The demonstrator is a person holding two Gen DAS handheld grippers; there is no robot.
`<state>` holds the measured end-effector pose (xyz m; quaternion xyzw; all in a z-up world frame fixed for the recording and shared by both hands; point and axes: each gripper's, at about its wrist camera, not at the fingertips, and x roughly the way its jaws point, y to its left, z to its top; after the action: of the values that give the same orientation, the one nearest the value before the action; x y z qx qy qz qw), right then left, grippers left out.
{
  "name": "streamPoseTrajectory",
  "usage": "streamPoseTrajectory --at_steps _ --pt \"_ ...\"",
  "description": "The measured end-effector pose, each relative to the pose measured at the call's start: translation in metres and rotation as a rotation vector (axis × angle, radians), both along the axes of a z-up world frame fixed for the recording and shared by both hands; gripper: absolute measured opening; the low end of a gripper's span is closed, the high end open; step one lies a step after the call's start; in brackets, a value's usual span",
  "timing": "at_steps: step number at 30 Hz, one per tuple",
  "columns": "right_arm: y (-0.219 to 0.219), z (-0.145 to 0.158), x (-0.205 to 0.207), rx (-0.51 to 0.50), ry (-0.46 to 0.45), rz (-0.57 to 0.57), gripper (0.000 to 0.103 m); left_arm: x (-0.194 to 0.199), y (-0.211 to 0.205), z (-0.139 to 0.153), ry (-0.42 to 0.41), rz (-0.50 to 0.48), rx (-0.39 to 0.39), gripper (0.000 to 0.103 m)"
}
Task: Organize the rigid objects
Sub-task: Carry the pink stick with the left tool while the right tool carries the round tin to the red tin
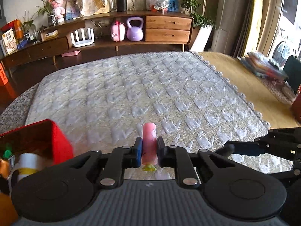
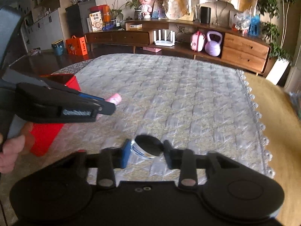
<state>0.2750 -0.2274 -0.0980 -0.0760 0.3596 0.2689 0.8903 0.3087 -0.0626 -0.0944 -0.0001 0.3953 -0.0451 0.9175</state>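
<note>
My left gripper (image 1: 149, 151) is shut on a pink cylinder (image 1: 149, 143) with a small yellow-green piece at its lower end, held above the quilted bed. In the right wrist view the left gripper (image 2: 105, 106) shows at the left with the pink cylinder (image 2: 114, 98) poking out, close to a red box (image 2: 47, 131). My right gripper (image 2: 147, 153) has its jaws around a small round tin (image 2: 147, 147) with a dark opening and blue-white label; the left pad touches it. The red box (image 1: 56, 141) is at my left in the left wrist view, holding a white roll (image 1: 28, 164) and other items.
The grey quilted bed cover (image 1: 141, 86) fills the middle, its scalloped edge (image 2: 257, 116) on the right above a yellow wooden floor. A wooden sideboard (image 1: 167, 28) with a purple kettlebell (image 1: 134, 29) stands behind the bed. The right gripper's side (image 1: 263, 146) shows at right.
</note>
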Motion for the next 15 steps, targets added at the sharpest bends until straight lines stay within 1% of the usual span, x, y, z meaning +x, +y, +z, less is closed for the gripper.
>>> streamPoseTrajectory --at_steps 2,4,6,8,12,15 --pt "0.003 0.003 -0.003 -0.012 0.013 -0.002 0.010 -0.008 0.007 0.010 -0.007 0.003 -0.012 0.015" --pt "0.007 0.002 -0.009 -0.048 0.000 0.001 0.009 -0.016 0.015 0.018 -0.017 0.006 -0.023 0.015" --pt "0.010 0.001 -0.013 -0.060 -0.008 0.015 0.009 -0.025 0.023 0.026 -0.029 0.005 -0.031 0.015" --pt "0.009 0.001 -0.015 -0.064 -0.019 -0.002 0.009 -0.034 0.032 0.032 -0.039 0.010 -0.038 0.015" --pt "0.005 0.005 -0.019 -0.041 -0.006 -0.030 0.008 -0.049 0.052 0.043 -0.049 0.020 -0.053 0.015" --pt "0.000 0.014 -0.021 0.004 0.000 -0.043 0.007 -0.058 0.067 0.054 -0.060 0.027 -0.053 0.015"
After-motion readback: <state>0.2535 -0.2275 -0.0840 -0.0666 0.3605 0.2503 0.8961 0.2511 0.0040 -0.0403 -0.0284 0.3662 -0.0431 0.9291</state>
